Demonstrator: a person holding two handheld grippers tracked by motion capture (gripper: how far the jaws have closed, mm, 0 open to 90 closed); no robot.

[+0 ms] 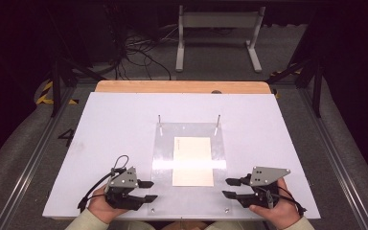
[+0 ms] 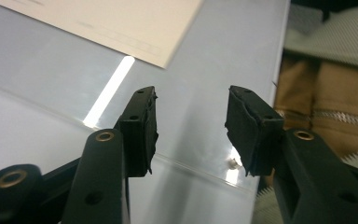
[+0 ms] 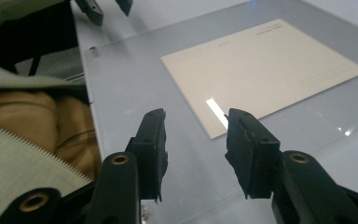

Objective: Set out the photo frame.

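Between the black left gripper (image 1: 146,190) and the black right gripper (image 1: 230,188), a cream sheet of paper (image 1: 193,160) with faint grey print, on a clear plate (image 1: 163,153). Beneath them, a white board (image 1: 115,124) edged in pale wood. Behind, olive ribbed sleeves.

Right gripper (image 3: 193,149) parted over clear plate (image 3: 135,84), nothing between the jaws; cream sheet (image 3: 261,70) just beyond on that plate, left gripper (image 3: 103,9) at its far edge.

floor: grey carpet (image 1: 211,67) | white frame stand (image 1: 218,28) | black cables (image 1: 134,52) | surroundings dark
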